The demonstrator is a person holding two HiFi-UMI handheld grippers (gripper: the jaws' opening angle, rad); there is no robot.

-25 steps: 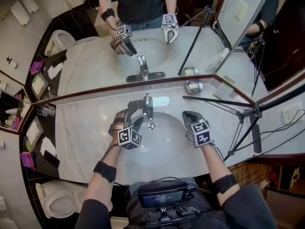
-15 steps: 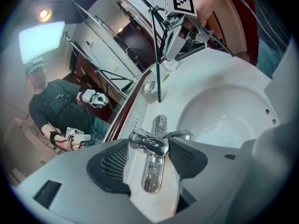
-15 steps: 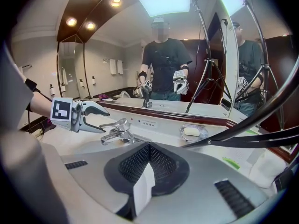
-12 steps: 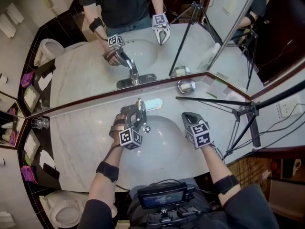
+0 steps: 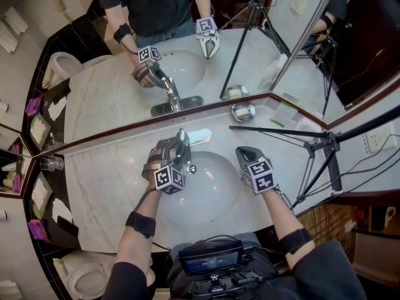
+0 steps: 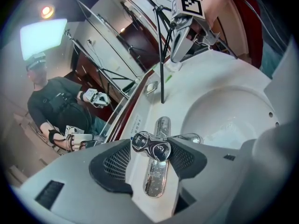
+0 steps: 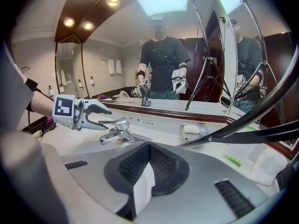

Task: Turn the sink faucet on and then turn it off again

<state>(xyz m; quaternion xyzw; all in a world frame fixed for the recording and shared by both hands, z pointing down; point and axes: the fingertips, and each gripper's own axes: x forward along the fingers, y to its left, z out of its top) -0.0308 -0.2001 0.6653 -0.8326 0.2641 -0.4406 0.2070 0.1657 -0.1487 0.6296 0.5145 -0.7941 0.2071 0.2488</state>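
Two grippers: you hold one in each hand over the marble worktop, both angled down toward the mirror.
Left gripper: you have it at the faucet — its two pads sit on either side of the rounded end of the faucet lever and press on it, so the lever is pinched.
Faucet: it stands at the back rim of the sink basin, between the basin and the mirror. Its chrome base plate lies flat on the worktop, and the spout reaches out over the basin.
Water: you cannot tell from any view whether a stream is running.
Right gripper: its jaws are pressed together with nothing between them. You hold it over the right part of the basin, well apart from the faucet.
Soap dish: it sits on the worktop to the right of the faucet, close against the mirror, with a pale bar in it.
Tripod: it is black and stands at your right — one leg stretches across the worktop toward the soap dish.
Glass: it stands at the far left end of the worktop.
Toilet: it is at the lower left, beside the worktop.
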